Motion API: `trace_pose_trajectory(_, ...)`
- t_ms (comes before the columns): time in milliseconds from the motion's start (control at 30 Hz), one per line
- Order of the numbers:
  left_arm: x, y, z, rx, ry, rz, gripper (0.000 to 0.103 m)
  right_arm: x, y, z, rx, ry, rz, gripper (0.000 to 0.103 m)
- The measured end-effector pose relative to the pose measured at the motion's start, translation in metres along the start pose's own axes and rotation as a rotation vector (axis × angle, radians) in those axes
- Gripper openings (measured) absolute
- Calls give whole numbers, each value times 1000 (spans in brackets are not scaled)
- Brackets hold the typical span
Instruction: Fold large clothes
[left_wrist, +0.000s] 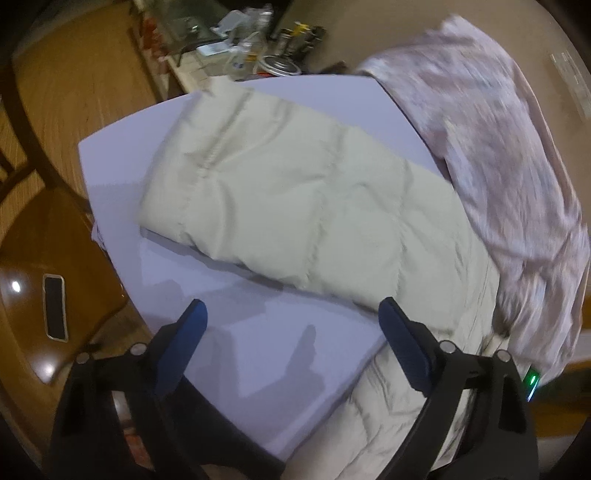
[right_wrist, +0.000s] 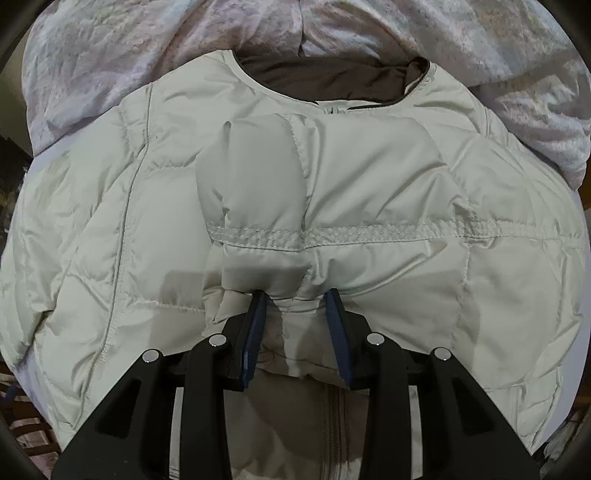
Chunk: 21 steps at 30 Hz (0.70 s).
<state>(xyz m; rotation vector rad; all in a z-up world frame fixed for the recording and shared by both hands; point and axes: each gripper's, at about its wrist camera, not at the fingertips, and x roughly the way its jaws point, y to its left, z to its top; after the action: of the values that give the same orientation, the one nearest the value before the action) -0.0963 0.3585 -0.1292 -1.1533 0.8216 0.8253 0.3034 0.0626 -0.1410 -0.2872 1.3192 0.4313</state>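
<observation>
A cream quilted puffer jacket (right_wrist: 369, 177) lies front up on a lavender table top (left_wrist: 258, 354), its brown-lined neckline (right_wrist: 325, 81) at the far side. One sleeve (right_wrist: 258, 173) is folded across the chest. My right gripper (right_wrist: 295, 301) points down at the sleeve's cuff end, jaws partly open, with puffy fabric between the blue pads (right_wrist: 255, 332). In the left wrist view the other sleeve (left_wrist: 280, 192) stretches out over the table. My left gripper (left_wrist: 293, 305) hovers wide open above the bare table beside that sleeve, nothing between its fingers.
A pinkish patterned blanket (left_wrist: 498, 155) is heaped along the jacket's far side and also shows behind the neckline (right_wrist: 110, 55). A wooden chair (left_wrist: 33, 258) with a phone (left_wrist: 55, 306) on its seat stands by the table's edge. Cluttered shelving (left_wrist: 240, 48) is beyond.
</observation>
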Motion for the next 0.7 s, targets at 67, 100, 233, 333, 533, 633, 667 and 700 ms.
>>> trace_pose_trajectory(67, 4, 9, 6, -51, -5, -14, 87, -1, -4, 1, 43, 4, 29, 37)
trace_pose_trajectory(100, 6, 14, 9, -80, -11, -18, 85, -2, -6, 2, 56, 5, 38, 38)
trace_pose_trajectory(233, 16, 29, 17, -179, -13, -21, 79, -8, -5, -4, 89, 3, 68, 39)
trace_pose_trajectory(333, 22, 37, 23, -239, -31, -29, 74, -13, -5, -8, 116, 3, 93, 42)
trace_pose_trajectory(533, 24, 41, 34, -293, -74, -22, 53, -17, -3, -23, 149, 6, 147, 55)
trace_pose_trajectory(633, 25, 49, 38, -324, -80, 3, 23, -18, -2, -31, 131, 17, 157, 60)
trace_pose_trajectory(667, 25, 51, 39, -332, -79, -1, 19, -19, 0, -36, 126, 16, 156, 60)
trace_pose_trajectory(700, 26, 53, 40, -339, -79, -3, 10, -22, 0, -40, 122, 15, 154, 62)
